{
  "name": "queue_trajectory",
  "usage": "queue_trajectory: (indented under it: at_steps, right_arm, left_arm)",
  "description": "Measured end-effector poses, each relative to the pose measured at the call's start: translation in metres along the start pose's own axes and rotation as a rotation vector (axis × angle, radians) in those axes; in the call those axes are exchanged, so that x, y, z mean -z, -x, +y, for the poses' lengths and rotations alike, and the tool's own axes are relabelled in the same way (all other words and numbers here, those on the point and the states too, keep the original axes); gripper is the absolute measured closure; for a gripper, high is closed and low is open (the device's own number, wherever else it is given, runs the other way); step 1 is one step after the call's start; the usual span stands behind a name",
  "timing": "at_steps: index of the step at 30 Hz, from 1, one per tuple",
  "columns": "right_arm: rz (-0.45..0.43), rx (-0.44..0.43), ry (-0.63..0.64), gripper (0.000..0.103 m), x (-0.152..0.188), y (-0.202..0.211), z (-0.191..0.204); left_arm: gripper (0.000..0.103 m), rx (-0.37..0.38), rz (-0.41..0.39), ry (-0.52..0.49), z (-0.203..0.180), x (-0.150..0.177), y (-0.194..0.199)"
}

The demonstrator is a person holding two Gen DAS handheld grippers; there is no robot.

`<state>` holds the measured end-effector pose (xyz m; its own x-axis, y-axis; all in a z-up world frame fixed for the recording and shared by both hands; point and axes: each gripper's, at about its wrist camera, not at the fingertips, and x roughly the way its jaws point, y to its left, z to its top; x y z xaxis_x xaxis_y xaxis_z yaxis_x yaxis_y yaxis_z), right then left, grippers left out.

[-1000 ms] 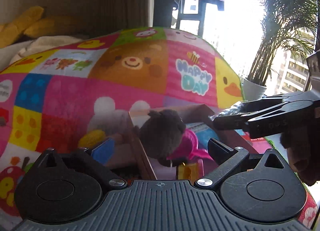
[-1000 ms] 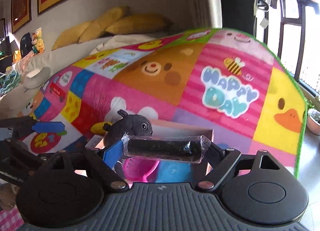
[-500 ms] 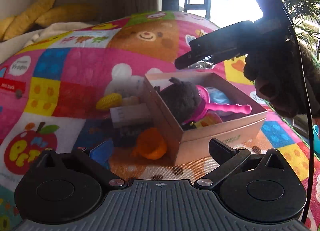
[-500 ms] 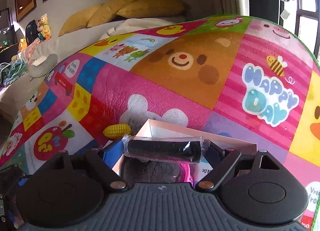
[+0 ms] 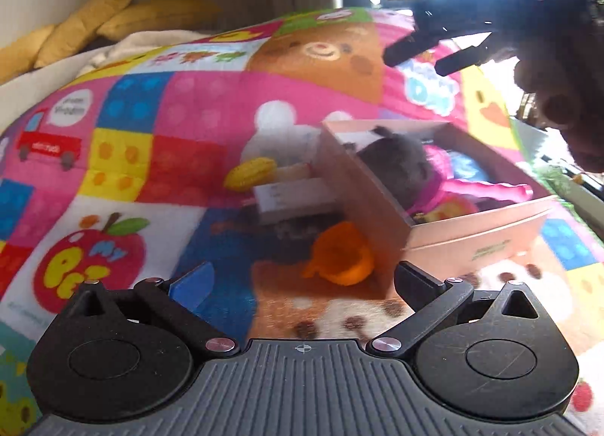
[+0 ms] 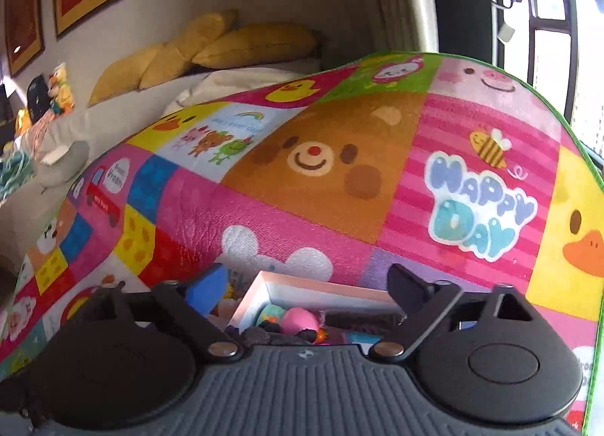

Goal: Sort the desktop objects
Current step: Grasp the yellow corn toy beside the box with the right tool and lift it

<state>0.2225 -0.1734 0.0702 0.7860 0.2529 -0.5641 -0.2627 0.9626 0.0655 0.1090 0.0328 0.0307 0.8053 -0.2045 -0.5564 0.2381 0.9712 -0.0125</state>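
A pink cardboard box (image 5: 464, 236) stands on the patchwork mat and holds a dark plush toy (image 5: 396, 168), a pink toy (image 5: 487, 187) and other small items. My left gripper (image 5: 302, 281) is open and empty, low in front of an orange cup (image 5: 341, 253), a white box (image 5: 294, 198) and a yellow corn toy (image 5: 251, 173) left of the box. My right gripper (image 6: 307, 285) is open and empty above the box's far end (image 6: 313, 290); a dark packet (image 6: 362, 319) lies in the box below it. The right gripper also shows in the left wrist view (image 5: 430, 54).
The colourful mat (image 6: 321, 160) covers the whole surface. Yellow cushions (image 6: 226, 47) and a white blanket lie behind it. A window (image 6: 547, 32) is at the right, and soft toys (image 6: 56, 88) sit at the far left.
My right gripper has opened and let go of the wrapped black packet, which now lies in the box. My left gripper has drawn slightly closer to the orange cup.
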Motion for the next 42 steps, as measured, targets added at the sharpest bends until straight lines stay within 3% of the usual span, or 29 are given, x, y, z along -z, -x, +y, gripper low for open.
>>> queue_trajectory:
  at_steps: [1, 2, 3, 9, 10, 13, 17, 18, 20, 21, 25, 28, 32, 33, 34, 36, 39, 42]
  right_arm:
    - [0.023, -0.011, 0.043, 0.046, 0.0, -0.004, 0.011]
    - [0.058, -0.036, 0.078, 0.054, 0.0, -0.011, 0.023]
    - [0.095, -0.062, 0.099, 0.055, 0.0, -0.019, 0.034]
    - [0.288, -0.094, 0.134, 0.055, -0.014, -0.094, 0.096]
    - [0.312, -0.079, 0.135, 0.05, -0.015, -0.109, 0.105]
    - [0.377, -0.031, 0.132, 0.02, -0.015, -0.146, 0.122]
    - [0.41, 0.014, 0.172, 0.021, -0.008, -0.179, 0.138]
    - [0.42, 0.025, 0.187, 0.024, -0.005, -0.185, 0.142]
    - [0.449, 0.039, 0.2, 0.039, -0.001, -0.192, 0.142]
    - [0.453, 0.039, 0.202, 0.039, -0.001, -0.192, 0.14]
    - [0.382, -0.003, 0.173, 0.039, -0.007, -0.156, 0.126]
    - [0.259, -0.101, 0.177, 0.039, -0.009, -0.085, 0.108]
    - [0.128, -0.19, 0.193, 0.039, 0.007, 0.012, 0.077]
    - [0.093, -0.186, 0.201, 0.039, 0.015, 0.036, 0.071]
    - [0.065, -0.177, 0.205, 0.039, 0.024, 0.054, 0.062]
    - [0.031, -0.154, 0.2, 0.039, 0.042, 0.087, 0.04]
    - [0.025, -0.102, 0.155, 0.039, 0.072, 0.117, 0.008]
    - [0.047, -0.033, 0.081, 0.039, 0.107, 0.127, -0.022]
  left_arm:
    - [0.0, -0.016, 0.002, 0.017, 0.005, 0.001, -0.001]
    - [0.0, -0.03, 0.005, 0.035, 0.01, 0.001, -0.001]
    - [0.0, -0.045, 0.01, 0.052, 0.014, 0.002, -0.001]
    - [0.0, -0.064, 0.006, 0.104, 0.029, 0.012, 0.008]
    - [0.0, -0.07, -0.004, 0.114, 0.032, 0.014, 0.012]
    - [0.0, -0.114, -0.029, 0.171, 0.046, 0.02, 0.019]
    - [0.0, -0.131, -0.017, 0.272, 0.067, 0.027, 0.016]
    - [0.0, -0.122, -0.01, 0.29, 0.07, 0.028, 0.015]
    - [0.0, -0.108, -0.011, 0.305, 0.074, 0.028, 0.015]
    - [0.0, -0.104, -0.016, 0.304, 0.074, 0.028, 0.016]
    - [0.0, -0.041, -0.032, 0.238, 0.066, 0.029, 0.017]
    - [0.0, 0.073, -0.058, 0.099, 0.044, 0.027, 0.023]
    - [0.001, 0.097, -0.062, -0.05, 0.018, 0.014, 0.017]
    - [0.004, 0.107, -0.057, -0.064, 0.015, 0.009, 0.014]
    - [0.018, 0.116, -0.047, -0.078, 0.012, 0.005, 0.009]
    - [0.033, 0.137, -0.01, -0.096, 0.007, -0.001, -0.003]
    - [0.019, 0.19, 0.017, -0.121, -0.005, -0.001, -0.018]
    - [0.016, 0.192, 0.052, -0.121, -0.016, 0.0, -0.032]
